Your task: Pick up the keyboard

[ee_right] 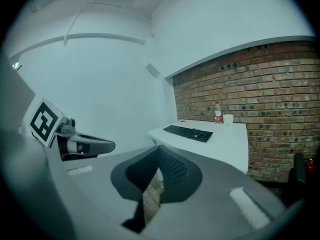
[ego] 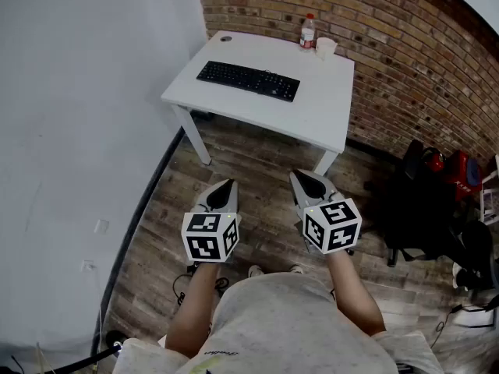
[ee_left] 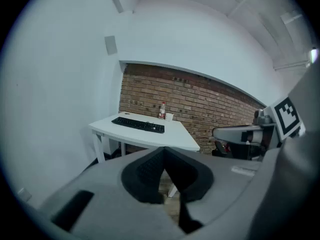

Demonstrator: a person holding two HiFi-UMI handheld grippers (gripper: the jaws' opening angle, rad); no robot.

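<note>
A black keyboard lies flat on a white table, a little left of its middle. It shows small and far off as the keyboard in the left gripper view and the keyboard in the right gripper view. Both grippers hang side by side over the wooden floor, well short of the table. My left gripper is shut and holds nothing. My right gripper is shut and holds nothing too. The left gripper and right gripper tips meet with no gap.
A plastic bottle and a white cup stand at the table's far edge by the brick wall. A small dark object sits at the far left corner. A white wall runs on the left; dark chairs and red items crowd the right.
</note>
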